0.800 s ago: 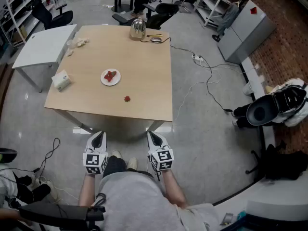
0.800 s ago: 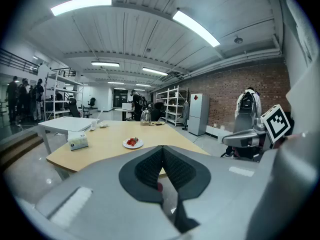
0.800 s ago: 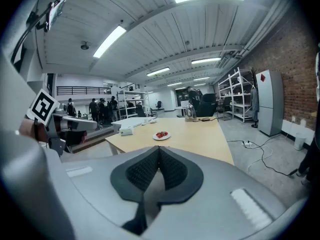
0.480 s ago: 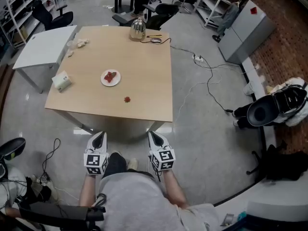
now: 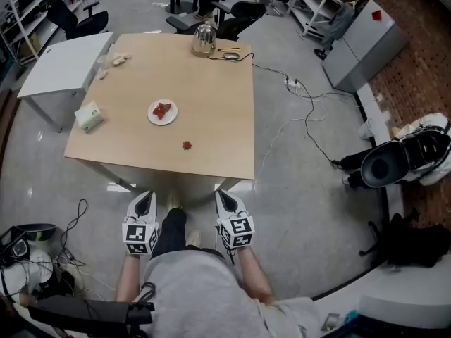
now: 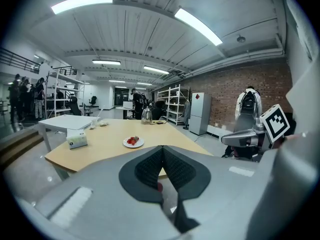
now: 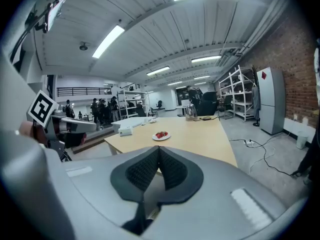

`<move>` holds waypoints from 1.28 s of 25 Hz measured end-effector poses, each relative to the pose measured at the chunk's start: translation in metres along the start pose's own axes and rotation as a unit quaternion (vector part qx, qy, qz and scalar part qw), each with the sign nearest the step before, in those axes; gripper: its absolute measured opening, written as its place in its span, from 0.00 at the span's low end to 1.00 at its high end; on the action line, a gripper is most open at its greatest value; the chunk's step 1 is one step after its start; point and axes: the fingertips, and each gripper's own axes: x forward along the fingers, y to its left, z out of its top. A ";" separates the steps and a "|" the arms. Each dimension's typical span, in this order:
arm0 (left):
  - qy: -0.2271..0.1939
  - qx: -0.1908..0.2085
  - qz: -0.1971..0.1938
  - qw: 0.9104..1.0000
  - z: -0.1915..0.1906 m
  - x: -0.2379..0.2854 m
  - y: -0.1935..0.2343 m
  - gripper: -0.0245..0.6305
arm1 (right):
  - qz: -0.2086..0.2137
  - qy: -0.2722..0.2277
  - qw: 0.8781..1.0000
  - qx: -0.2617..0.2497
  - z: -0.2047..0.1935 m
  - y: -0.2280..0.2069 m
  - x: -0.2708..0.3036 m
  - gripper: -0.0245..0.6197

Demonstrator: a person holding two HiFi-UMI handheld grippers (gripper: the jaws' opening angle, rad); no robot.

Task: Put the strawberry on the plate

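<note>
- On the light wooden table point(image 5: 211, 97) a lone strawberry point(image 5: 186, 145) lies near the front edge. It is well apart from the white plate point(image 5: 151, 113), which sits farther back and to the left and already carries some red fruit.
- Both grippers hang short of the table, over the floor and just ahead of the person's body. Neither one reaches the tabletop.
- My left gripper point(image 5: 144, 198) has its jaws pressed together with nothing between them. Its own view shows the ribbed pads meeting, with the plate point(image 6: 133, 143) far beyond them.
- My right gripper point(image 5: 225, 197) is the same: pads closed against each other and empty, looking across at the plate point(image 7: 161, 136).
- I judge the pick has not begun; this is the approach step, with everything left to do.
- The berry lies roughly between the two grippers' lines, so either could take it.
- The next move calls for closing in on the table, spreading one pair of jaws, lowering them around the berry and closing gently, since soft fruit bruises.
- The tissue box point(image 5: 89, 117) and the metal kettle point(image 5: 204, 39) stand clear of the path to the plate.
</note>
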 end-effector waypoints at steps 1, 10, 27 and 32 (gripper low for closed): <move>0.001 0.000 0.000 1.000 0.000 0.004 0.002 0.07 | 0.000 0.001 1.000 -0.002 0.001 -0.001 0.004 0.05; 0.004 -0.003 0.000 1.000 0.015 0.048 0.032 0.07 | 0.000 0.009 1.000 -0.020 0.017 -0.013 0.055 0.05; 0.031 -0.015 0.002 0.999 0.031 0.128 0.097 0.07 | 0.016 0.042 0.999 -0.025 0.043 -0.030 0.166 0.05; 0.055 -0.026 0.006 0.998 0.014 0.139 0.113 0.07 | 0.025 0.066 0.997 -0.023 0.032 -0.029 0.193 0.05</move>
